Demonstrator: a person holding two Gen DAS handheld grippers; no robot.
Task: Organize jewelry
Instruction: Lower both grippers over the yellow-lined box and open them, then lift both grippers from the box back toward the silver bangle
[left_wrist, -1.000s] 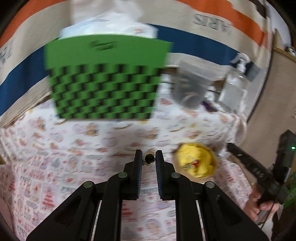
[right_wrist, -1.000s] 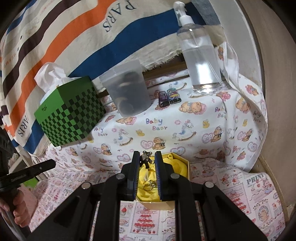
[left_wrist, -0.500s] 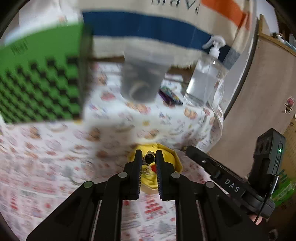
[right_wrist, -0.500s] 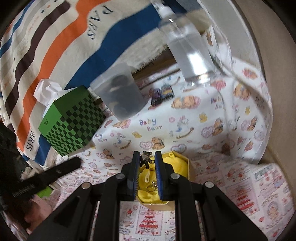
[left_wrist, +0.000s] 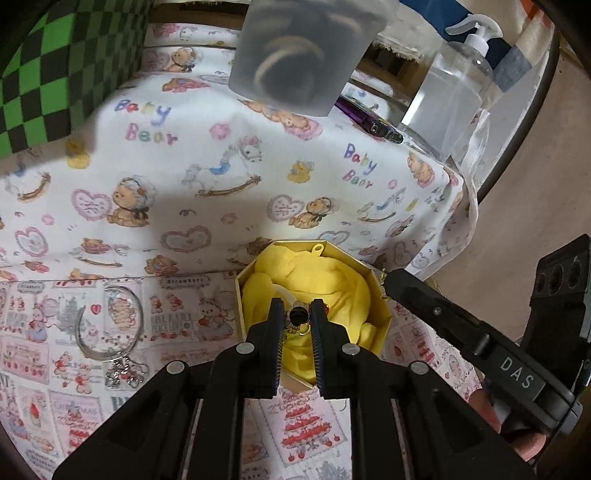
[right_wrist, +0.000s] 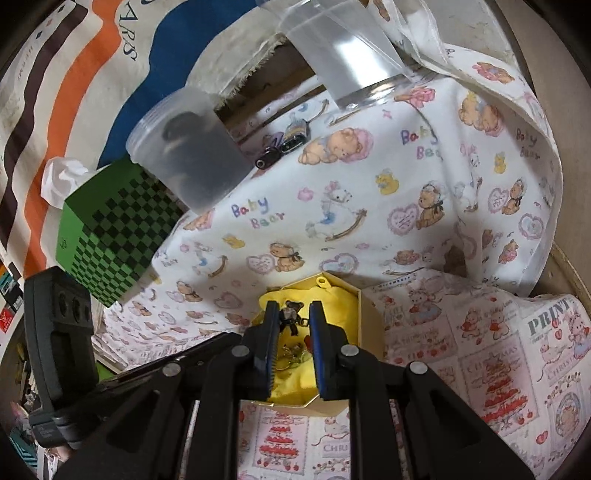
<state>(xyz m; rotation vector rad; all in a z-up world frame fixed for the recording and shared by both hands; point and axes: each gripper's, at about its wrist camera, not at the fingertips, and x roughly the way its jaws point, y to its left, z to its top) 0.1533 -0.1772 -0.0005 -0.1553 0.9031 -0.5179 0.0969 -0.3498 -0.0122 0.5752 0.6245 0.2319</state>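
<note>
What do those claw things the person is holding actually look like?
Both claws, left and right, are matt black plastic with two flat fingers, ridged blue-edged pads inside and silver rivets. The right one, seen from the left camera, has "DAS" in white. No cables or sleeves show.

Worktop (left_wrist: 207, 166) under printed baby-bear cloth, carrying octagonal box (left_wrist: 384, 295) lined yellow, silver bangle (left_wrist: 107, 325), green checkered tissue box (right_wrist: 110, 236), frosted tub (right_wrist: 192, 158), clear pump bottle (left_wrist: 450, 99)

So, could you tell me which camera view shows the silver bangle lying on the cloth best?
The left wrist view. There the silver bangle lies in full sight on the printed cloth, left of the yellow-lined box, with small charms bunched at its near edge. The right wrist view does not show it at all.
</note>
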